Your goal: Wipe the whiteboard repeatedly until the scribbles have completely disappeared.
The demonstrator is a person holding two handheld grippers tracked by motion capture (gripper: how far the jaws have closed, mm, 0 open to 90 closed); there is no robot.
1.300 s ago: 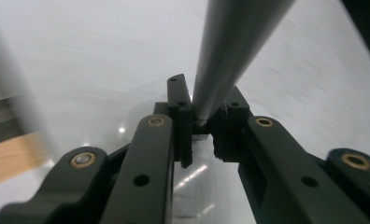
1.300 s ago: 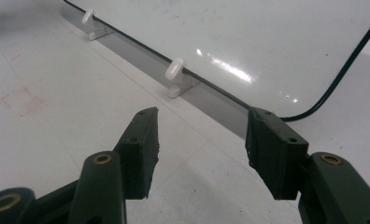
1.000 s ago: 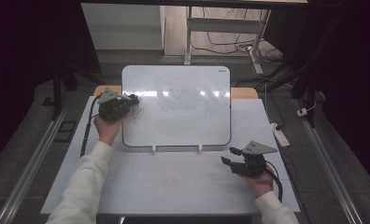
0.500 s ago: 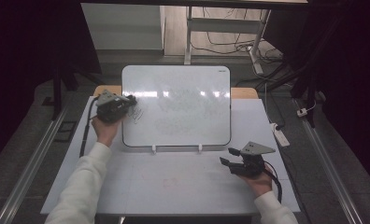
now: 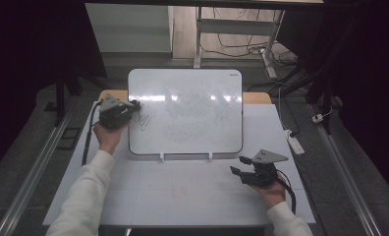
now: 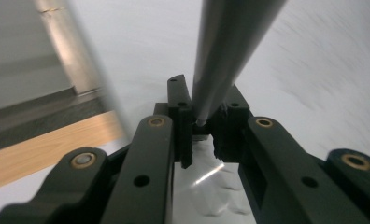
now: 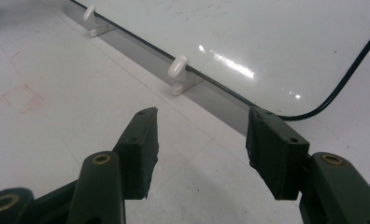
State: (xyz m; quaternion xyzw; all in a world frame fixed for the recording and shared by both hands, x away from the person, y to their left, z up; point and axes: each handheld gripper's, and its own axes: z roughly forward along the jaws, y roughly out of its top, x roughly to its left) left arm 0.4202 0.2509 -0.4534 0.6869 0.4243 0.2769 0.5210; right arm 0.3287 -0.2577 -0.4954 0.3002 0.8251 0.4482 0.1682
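Right gripper (image 5: pixel 241 171): lower right of the high view, I have its jaws spread apart with nothing between them, above the white table (image 5: pixel 182 191).
Whiteboard (image 5: pixel 192 113): centre of the frame, propped on two white clips (image 7: pixel 178 67).
Left gripper (image 5: pixel 133 105): upper left, I keep it clenched on a dark marker (image 6: pixel 230 51), at the whiteboard's left edge beside dark scribbles (image 5: pixel 143 120).

Left tool (image 6: pixel 202 122) clamped on dark marker (image 6: pixel 230 46) over whiteboard (image 6: pixel 314 70), w/ wood strip (image 6: pixel 43 154) at left.
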